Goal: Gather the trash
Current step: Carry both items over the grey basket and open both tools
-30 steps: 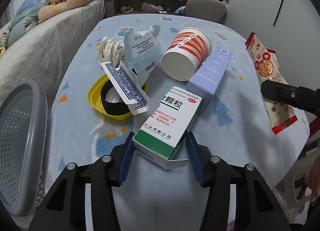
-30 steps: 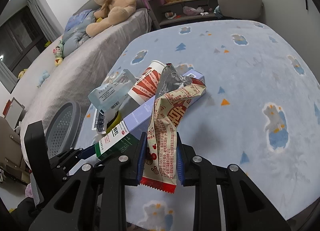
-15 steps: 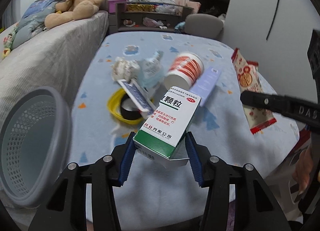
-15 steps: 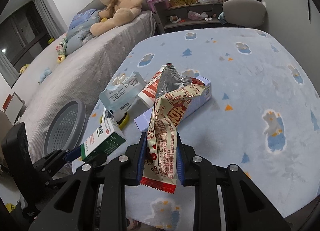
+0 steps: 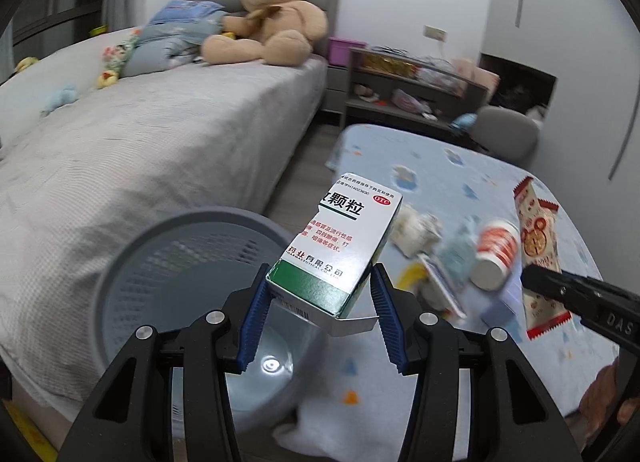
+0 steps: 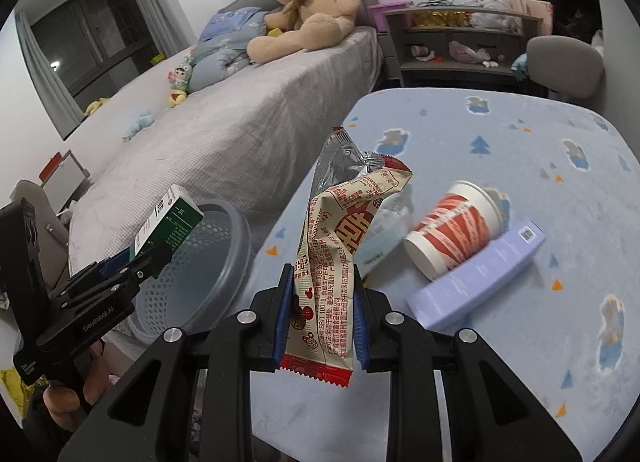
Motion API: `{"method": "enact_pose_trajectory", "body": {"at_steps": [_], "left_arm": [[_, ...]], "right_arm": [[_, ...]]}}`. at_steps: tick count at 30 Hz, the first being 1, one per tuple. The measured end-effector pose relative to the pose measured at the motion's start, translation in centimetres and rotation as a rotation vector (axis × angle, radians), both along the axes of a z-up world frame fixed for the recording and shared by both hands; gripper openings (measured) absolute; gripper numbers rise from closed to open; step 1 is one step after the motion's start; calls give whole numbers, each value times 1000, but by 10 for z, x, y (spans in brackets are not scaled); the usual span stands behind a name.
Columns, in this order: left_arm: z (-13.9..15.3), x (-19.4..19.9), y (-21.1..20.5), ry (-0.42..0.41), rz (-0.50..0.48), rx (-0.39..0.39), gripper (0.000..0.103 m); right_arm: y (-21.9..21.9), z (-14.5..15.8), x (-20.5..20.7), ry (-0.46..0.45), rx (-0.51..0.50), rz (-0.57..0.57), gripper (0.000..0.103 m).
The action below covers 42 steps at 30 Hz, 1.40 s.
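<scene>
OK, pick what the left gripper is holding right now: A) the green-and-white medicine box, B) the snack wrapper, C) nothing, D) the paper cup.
A: the left gripper is closed on the green-and-white medicine box, held above the grey basket.

The left gripper clamps a medicine box at frame centre, over a grey basket at lower left. At right, the right gripper holds a snack wrapper above the blurred cup on the table.
</scene>
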<state>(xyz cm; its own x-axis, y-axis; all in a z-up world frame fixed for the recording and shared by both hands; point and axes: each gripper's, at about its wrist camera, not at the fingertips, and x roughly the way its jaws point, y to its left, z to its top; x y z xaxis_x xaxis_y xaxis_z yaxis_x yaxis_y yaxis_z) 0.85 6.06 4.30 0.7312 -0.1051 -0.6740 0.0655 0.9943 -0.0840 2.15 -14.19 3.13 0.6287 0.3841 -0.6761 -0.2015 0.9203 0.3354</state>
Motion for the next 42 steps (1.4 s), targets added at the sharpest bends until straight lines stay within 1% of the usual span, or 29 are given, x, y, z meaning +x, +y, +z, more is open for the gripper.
{"method": "enact_pose_trajectory", "body": {"at_steps": [3, 8, 11, 16, 20, 23, 31, 37, 39, 40, 41, 42], "left_arm": [[7, 9, 20, -19, 66, 33, 48], [10, 23, 58, -14, 169, 36, 48], [4, 24, 76, -4, 210, 39, 48], [-17, 25, 84, 50, 239, 66, 48], [-30, 21, 91, 76, 274, 90, 48], [-36, 21, 96, 94, 290, 91, 48], [-43, 22, 110, 123, 325, 75, 49], [-42, 17, 111, 117, 331, 72, 49], [-40, 15, 111, 109, 337, 70, 52], [-39, 14, 112, 106, 342, 70, 53], [-39, 13, 113, 106, 345, 68, 54], [-38, 12, 113, 106, 349, 67, 58]], "right_arm": [[24, 4, 15, -13, 9, 51, 26], [61, 0, 38, -6, 30, 121, 26], [85, -6, 50, 7, 28, 166, 26], [116, -16, 64, 36, 20, 230, 27], [135, -27, 69, 61, 9, 275, 27], [147, -33, 70, 75, 4, 307, 27], [172, -49, 74, 117, -19, 376, 28], [176, -53, 77, 122, -27, 397, 28], [177, -52, 77, 120, -26, 400, 31], [178, -51, 78, 118, -24, 400, 35], [178, -50, 77, 117, -20, 402, 41], [177, -49, 77, 113, -16, 402, 54]]}}
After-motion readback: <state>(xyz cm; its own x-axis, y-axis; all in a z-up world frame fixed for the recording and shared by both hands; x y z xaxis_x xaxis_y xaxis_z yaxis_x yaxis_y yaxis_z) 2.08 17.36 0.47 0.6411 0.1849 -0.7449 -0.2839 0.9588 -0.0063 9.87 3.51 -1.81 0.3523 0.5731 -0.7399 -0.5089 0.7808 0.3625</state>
